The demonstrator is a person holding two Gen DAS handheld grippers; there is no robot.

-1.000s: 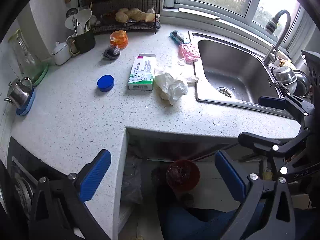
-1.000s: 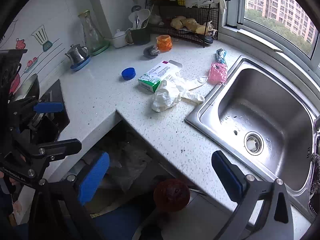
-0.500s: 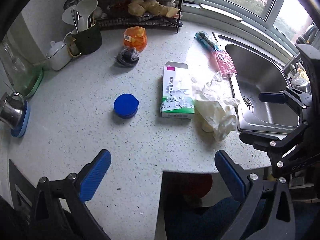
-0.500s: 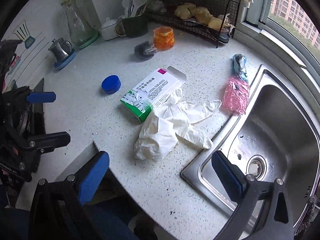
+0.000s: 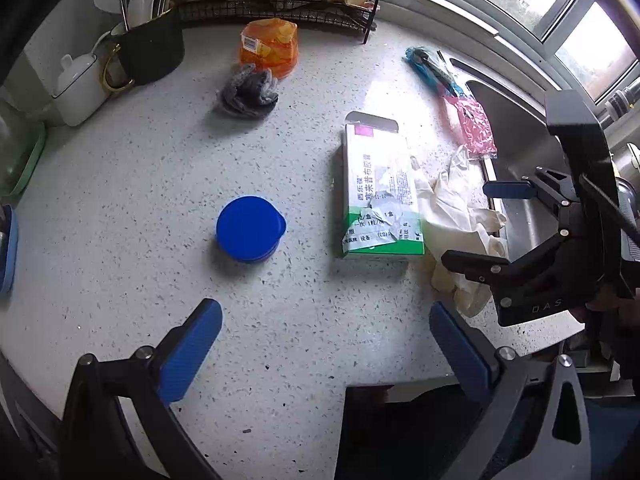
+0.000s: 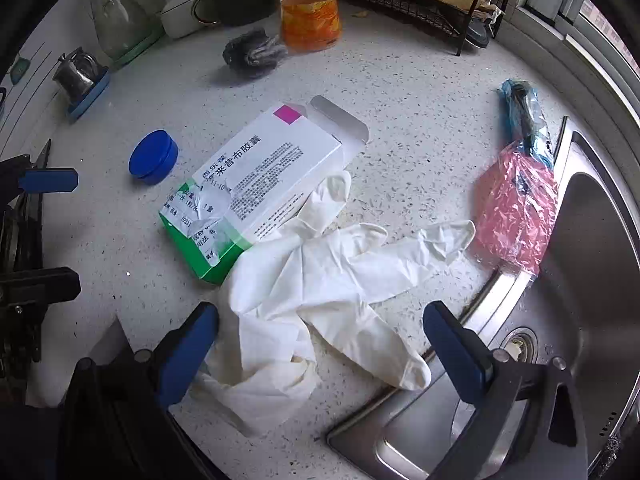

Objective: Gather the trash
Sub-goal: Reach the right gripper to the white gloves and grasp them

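Gloves (image 6: 320,280) lie limp and light on counter (image 6: 400,80) beside box (image 6: 256,184), between my wide-open right gripper (image 6: 320,340) fingers; I'd pinch the bunched middle; left gripper (image 5: 326,344) also wide, empty.

Speckled countertop (image 5: 120,184): box (image 6: 256,184), gloves (image 6: 320,276), perhaps wrappers (image 6: 516,216)
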